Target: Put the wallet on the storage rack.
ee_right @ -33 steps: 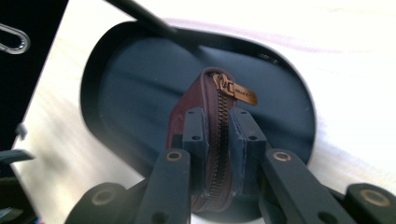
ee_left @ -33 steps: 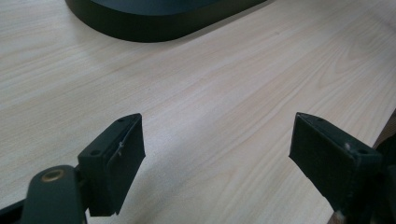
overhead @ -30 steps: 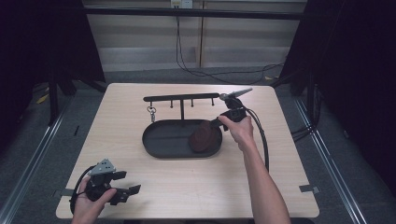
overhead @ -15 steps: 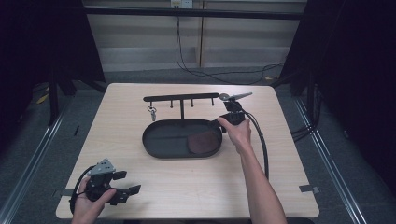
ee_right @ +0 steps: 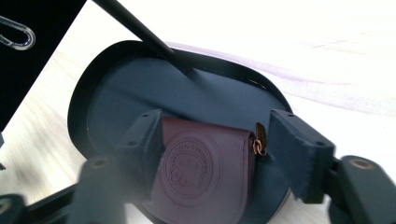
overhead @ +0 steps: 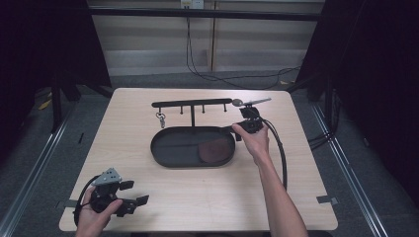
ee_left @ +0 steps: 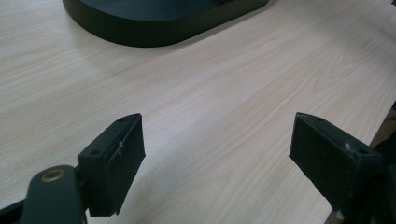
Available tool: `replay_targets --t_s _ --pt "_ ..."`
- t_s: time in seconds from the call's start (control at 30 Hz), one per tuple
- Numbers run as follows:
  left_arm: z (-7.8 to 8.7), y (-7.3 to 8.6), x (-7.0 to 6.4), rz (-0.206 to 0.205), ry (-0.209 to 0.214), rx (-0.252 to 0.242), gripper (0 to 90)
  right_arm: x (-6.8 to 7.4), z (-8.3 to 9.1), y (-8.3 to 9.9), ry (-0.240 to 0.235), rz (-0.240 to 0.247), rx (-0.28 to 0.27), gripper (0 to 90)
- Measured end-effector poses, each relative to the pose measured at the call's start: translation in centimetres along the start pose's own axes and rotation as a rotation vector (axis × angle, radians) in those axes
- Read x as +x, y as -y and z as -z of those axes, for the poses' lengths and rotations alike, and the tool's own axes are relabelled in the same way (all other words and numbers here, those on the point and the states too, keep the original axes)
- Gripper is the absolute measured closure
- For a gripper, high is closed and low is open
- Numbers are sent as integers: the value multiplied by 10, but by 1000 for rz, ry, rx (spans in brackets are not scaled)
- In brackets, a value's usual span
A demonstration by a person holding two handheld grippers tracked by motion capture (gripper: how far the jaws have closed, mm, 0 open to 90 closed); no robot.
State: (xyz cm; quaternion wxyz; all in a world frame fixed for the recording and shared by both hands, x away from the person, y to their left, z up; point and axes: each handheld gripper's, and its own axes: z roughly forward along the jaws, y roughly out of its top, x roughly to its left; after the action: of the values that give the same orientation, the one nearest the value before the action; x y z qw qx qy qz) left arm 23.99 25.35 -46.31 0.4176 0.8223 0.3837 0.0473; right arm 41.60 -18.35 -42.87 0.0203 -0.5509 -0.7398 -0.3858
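Since a second earlier, the right gripper [overhead: 245, 120] had drawn back from the leather pouch [ee_right: 205, 172], its fingers spread empty. That pouch lay in the black tray [overhead: 168, 148], where a careless pass could snag its metal ring [ee_right: 258, 140]. Left gripper [ee_left: 217, 154] rested on the bench [overhead: 222, 192], fingers spread.

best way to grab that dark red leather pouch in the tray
Grip the leather pouch across its two long side edges, coming down from above over the tray. It lies flat with the stamped face up, and the right gripper already has its open jaws on either side. Avoid the metal ring.
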Motion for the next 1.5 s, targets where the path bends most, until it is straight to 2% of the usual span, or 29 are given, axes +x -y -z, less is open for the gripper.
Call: replay_targets --t_s 0.07,0.17,0.37,0.5,0.57,0.87,0.9,1.07,1.17,1.37,1.5 --pt "0 0 1 3 3 2 178 0 3 4 11 22 -19 299" --pt "0 0 1 6 -5 -2 178 0 7 8 17 24 -29 240" --pt "-1 0 1 13 -5 2 178 2 19 18 19 58 -53 203" --pt "-1 0 2 12 -12 1 178 1 27 26 28 60 -61 163" --pt "0 0 2 12 -17 2 178 0 32 30 29 68 -79 171" --pt "0 0 2 22 -23 -5 183 -6 44 51 45 80 -81 166" --pt "0 0 3 24 -29 -4 183 -6 49 56 48 79 -92 171" --pt "0 0 3 24 -29 -4 184 -6 57 65 55 87 -110 169" --pt "1 0 3 27 -32 -6 184 -4 63 76 57 99 -126 171" --pt "1 1 3 29 -32 -5 185 -4 70 95 76 121 -116 158" --pt "1 1 3 31 -34 -6 185 -5 75 104 82 128 -131 161"
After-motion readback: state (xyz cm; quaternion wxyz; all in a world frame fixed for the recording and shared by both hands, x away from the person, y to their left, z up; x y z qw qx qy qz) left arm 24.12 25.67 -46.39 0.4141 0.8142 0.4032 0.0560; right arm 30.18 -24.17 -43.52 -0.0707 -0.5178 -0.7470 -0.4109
